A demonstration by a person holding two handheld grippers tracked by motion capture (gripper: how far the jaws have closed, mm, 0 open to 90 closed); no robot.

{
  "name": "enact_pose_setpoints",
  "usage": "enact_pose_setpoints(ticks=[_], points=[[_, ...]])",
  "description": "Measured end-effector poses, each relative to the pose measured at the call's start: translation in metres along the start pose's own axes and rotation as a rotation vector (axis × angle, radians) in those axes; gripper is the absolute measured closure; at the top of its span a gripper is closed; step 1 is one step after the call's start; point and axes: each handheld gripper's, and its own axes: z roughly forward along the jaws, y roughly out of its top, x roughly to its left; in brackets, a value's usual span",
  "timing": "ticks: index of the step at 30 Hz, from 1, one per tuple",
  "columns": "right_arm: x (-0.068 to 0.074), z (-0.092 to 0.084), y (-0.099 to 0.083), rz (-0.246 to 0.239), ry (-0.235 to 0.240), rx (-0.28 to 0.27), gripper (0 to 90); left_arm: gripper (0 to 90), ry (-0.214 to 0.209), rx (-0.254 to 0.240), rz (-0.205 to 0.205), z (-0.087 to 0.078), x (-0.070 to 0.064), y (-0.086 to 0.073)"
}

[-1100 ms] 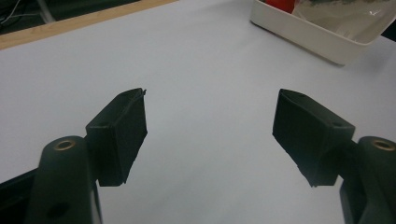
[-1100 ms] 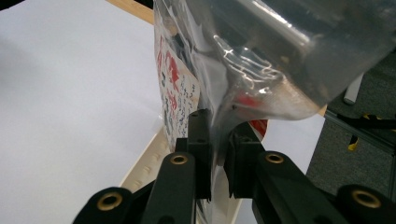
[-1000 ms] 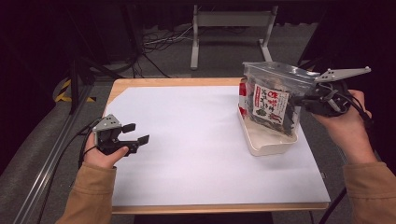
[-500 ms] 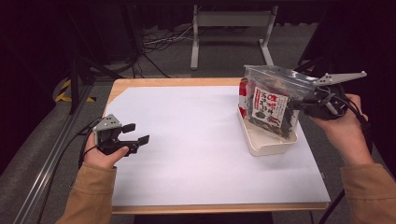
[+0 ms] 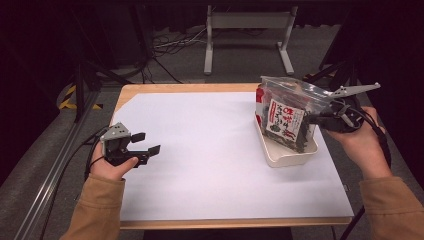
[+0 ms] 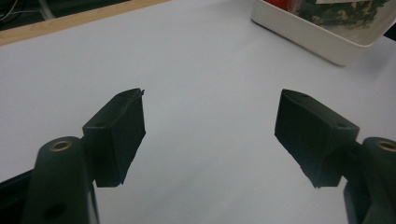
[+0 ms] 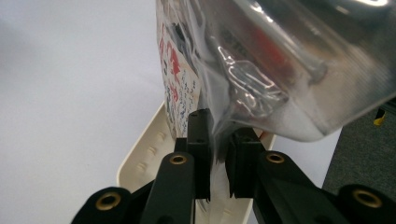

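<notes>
High view looks down from 6 o'clock; gripper views sit close along jaws; all share white tray (image 5: 285, 159) (image 6: 322, 39) (image 7: 149, 158).

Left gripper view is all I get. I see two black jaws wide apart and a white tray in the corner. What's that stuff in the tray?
Observer: A clear plastic bag with a red-and-white label and dark contents; its bottom sits in the white tray.
Operator: Is something holding it?
Observer: Yes, the right gripper pinches the bag's edge between its jaws.
Operator: Where's the tray on the table?
Observer: Near the right edge of the white sheet, far across from the left gripper.
Operator: Is my gripper touching anything?
Observer: No, it is open with nothing between its jaws.
</notes>
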Motion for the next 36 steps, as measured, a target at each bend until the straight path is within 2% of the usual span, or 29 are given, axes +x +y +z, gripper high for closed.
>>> enact_pose_setpoints(ticks=[8, 18, 24, 30, 36], points=[[-0.002, 0.006, -0.006, 0.011, 0.018, 0.023, 81.2, 24.6, 0.0, 0.006, -0.001, 0.001, -0.001, 0.0], [-0.003, 0.013, -0.014, 0.033, 0.005, 0.06, 80.9, 24.6, -0.003, 0.008, 0.005, 0.002, -0.002, 0.001], [-0.008, 0.014, -0.021, 0.057, 0.024, 0.051, 80.5, 24.5, -0.007, 0.01, 0.004, 0.003, -0.003, 0.001], [-0.01, 0.015, -0.023, 0.048, 0.025, 0.039, 78.4, 24.1, -0.011, 0.01, 0.001, 0.004, -0.003, 0.001], [-0.011, 0.022, -0.024, 0.053, 0.047, 0.003, 59.5, 23.9, -0.013, 0.012, -0.001, 0.003, -0.002, 0.0]])
